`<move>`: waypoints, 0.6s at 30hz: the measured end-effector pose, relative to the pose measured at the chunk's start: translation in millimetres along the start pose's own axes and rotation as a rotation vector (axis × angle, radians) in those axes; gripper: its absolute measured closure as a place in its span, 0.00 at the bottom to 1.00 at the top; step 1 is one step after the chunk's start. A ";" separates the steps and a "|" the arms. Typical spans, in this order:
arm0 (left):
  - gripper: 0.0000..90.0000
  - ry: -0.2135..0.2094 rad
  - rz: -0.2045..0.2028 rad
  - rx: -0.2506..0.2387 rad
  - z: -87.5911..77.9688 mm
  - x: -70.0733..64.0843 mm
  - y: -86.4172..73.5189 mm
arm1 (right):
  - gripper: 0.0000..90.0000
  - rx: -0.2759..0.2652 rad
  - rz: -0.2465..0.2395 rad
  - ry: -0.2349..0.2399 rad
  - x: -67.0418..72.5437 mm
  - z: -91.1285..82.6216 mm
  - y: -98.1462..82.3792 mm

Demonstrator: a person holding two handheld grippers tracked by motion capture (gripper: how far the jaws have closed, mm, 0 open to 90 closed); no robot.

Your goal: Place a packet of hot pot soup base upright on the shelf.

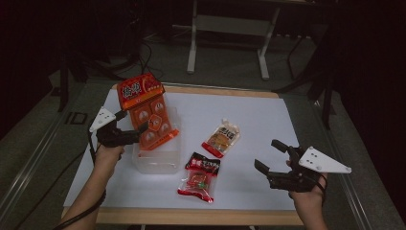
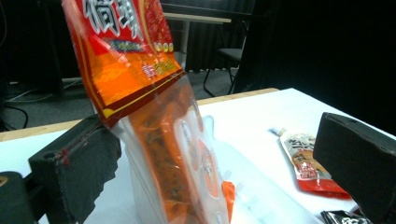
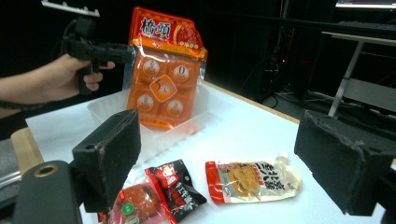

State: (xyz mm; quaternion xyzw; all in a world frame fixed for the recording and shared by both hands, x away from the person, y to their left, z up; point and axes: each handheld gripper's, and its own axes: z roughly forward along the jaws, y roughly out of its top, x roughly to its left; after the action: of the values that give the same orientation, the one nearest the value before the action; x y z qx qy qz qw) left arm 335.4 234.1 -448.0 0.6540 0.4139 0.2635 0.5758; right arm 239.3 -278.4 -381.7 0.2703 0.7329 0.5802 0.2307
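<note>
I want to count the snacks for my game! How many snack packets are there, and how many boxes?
Snack packets: 3, namely the orange packet standing in the box, the black-and-red packet and the pouch with a spout.
Clear plastic boxes: 1.
Total: 4 things.

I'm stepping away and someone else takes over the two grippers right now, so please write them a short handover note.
Left gripper: jaws wide, beside the orange snack pack; pads not pressing it in the left gripper view.
Right gripper: open, nothing between its jaws, hovering at the table's right.
The orange pack stands on end, leaning in the clear plastic bin.
Done: that pack is in the bin.
Likely left: the red-and-black packet and the spouted sauce pouch lie on the white table outside the bin.
</note>
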 end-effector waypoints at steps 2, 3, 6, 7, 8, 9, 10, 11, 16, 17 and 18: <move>0.01 -0.003 -0.013 0.001 -4.1 -0.4 1.5 | 0.16 0.016 -0.016 -0.007 0.4 1.6 -0.9; 0.01 0.001 -0.017 -0.002 -6.6 -0.5 1.8 | 0.16 0.021 -0.020 -0.008 0.6 2.3 -1.4; 0.01 0.011 -0.015 -0.009 -14.9 -1.9 3.5 | 0.16 0.033 -0.027 -0.004 -0.3 3.7 -2.4; 0.01 0.005 -0.011 -0.018 -18.5 -3.2 4.1 | 0.16 0.036 -0.028 -0.004 -0.8 4.0 -2.7; 0.01 -0.002 -0.010 -0.016 -20.7 -4.2 4.6 | 0.16 0.041 -0.026 0.003 -1.4 4.6 -2.9; 0.01 -0.002 -0.009 -0.014 -23.3 -6.3 5.2 | 0.16 0.044 -0.026 0.004 -1.6 5.0 -2.9; 0.01 -0.002 -0.009 -0.014 -23.3 -6.3 5.2 | 0.16 0.044 -0.026 0.004 -1.6 5.0 -2.9; 0.01 -0.011 -0.003 -0.016 -27.8 -10.5 5.8 | 0.16 0.045 -0.026 0.002 -1.6 5.3 -3.0; 0.01 -0.022 0.030 -0.033 -40.2 -26.0 5.7 | 0.17 0.064 -0.008 0.009 -1.7 9.0 -4.1; 0.01 -0.029 0.024 -0.039 -42.5 -28.9 5.3 | 0.19 0.066 -0.006 0.011 -1.7 9.4 -4.4; 0.01 -0.040 0.024 -0.043 -44.3 -32.1 4.9 | 0.19 0.065 -0.003 0.014 -1.6 10.0 -4.9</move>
State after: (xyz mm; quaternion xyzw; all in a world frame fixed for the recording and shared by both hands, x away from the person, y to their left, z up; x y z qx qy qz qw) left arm 283.5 230.7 -430.3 0.6516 0.3887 0.2658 0.5947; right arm 246.4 -273.0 -388.6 0.2723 0.7533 0.5577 0.2176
